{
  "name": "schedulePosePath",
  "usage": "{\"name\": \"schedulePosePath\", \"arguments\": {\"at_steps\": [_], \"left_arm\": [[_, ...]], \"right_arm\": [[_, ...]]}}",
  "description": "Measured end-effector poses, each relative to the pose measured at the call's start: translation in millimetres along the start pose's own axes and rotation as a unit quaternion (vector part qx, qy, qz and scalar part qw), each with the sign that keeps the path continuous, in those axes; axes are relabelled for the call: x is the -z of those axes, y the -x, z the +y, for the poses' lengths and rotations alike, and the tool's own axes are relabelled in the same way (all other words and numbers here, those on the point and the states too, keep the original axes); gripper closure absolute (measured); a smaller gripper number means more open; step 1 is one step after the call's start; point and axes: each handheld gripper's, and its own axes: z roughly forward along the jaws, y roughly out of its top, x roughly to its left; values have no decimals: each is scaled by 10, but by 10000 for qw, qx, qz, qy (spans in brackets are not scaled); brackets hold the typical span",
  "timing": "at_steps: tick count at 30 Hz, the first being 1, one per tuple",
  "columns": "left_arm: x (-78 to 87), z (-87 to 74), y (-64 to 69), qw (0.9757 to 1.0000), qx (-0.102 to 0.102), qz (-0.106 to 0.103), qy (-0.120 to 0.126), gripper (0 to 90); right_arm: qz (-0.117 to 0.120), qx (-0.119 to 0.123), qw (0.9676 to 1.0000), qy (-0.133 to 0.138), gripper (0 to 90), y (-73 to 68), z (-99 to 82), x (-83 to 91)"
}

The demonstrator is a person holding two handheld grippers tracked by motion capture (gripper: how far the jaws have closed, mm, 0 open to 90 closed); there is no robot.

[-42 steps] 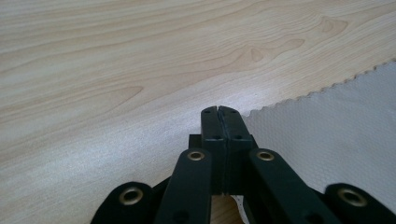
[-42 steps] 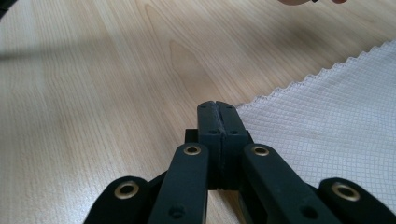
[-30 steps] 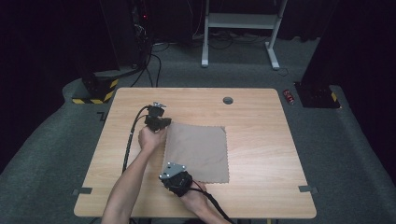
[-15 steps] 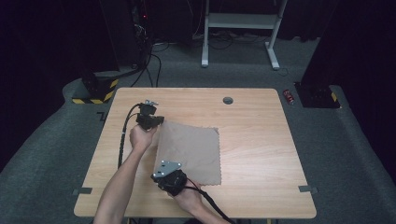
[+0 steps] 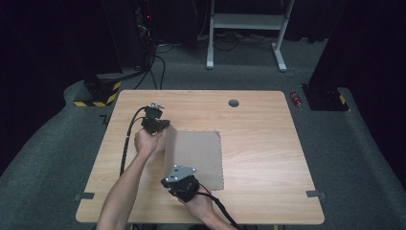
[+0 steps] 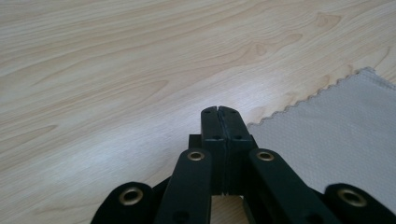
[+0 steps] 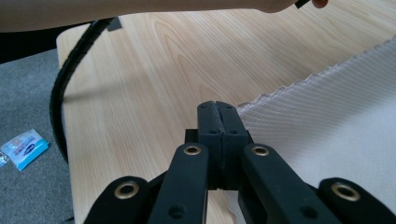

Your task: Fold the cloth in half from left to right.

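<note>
Bare table right of the cloth, raised cloth edge between both claws, cable along left side

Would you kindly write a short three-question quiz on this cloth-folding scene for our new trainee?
1. True or false: both tongs, the left tongs and the right tongs, stand wide open.
2. Which edge of the cloth is raised off the table in the high view? A left, B right, C far.
3. What small dark round thing sits near the table's far edge?

Key: 1 false, both are shut on the cloth's edge. 2 A. 3 the round hole.
</note>
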Motion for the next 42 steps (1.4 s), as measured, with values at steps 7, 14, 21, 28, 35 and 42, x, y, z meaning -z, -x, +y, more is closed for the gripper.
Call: {"name": "schedulePosePath", "arguments": {"at_steps": [7, 14, 21, 28, 35, 42], "left_arm": [[-170, 1, 131, 9999, -4, -120, -63, 898], [-312, -4, 254, 9998, -99, -120, -140, 896], [-413, 38, 381, 9994, -209, -168, -228, 897], [-471, 150, 530, 9987, -371, -256, -249, 896], [-576, 180, 660, 9982, -421, -305, -313, 897], [-592, 246, 739, 9976, -523, -320, -305, 896]], "right_arm": [[-169, -170, 9997, -59, 900, 98, -214, 125], [-315, -268, 9990, -174, 900, 171, -404, 179], [-454, -381, 9980, -225, 900, 228, -561, 252], [-576, -515, 9968, -213, 900, 296, -686, 353], [-682, -687, 9951, -225, 900, 354, -799, 460], [-736, -777, 9940, -214, 900, 399, -882, 511]]}}
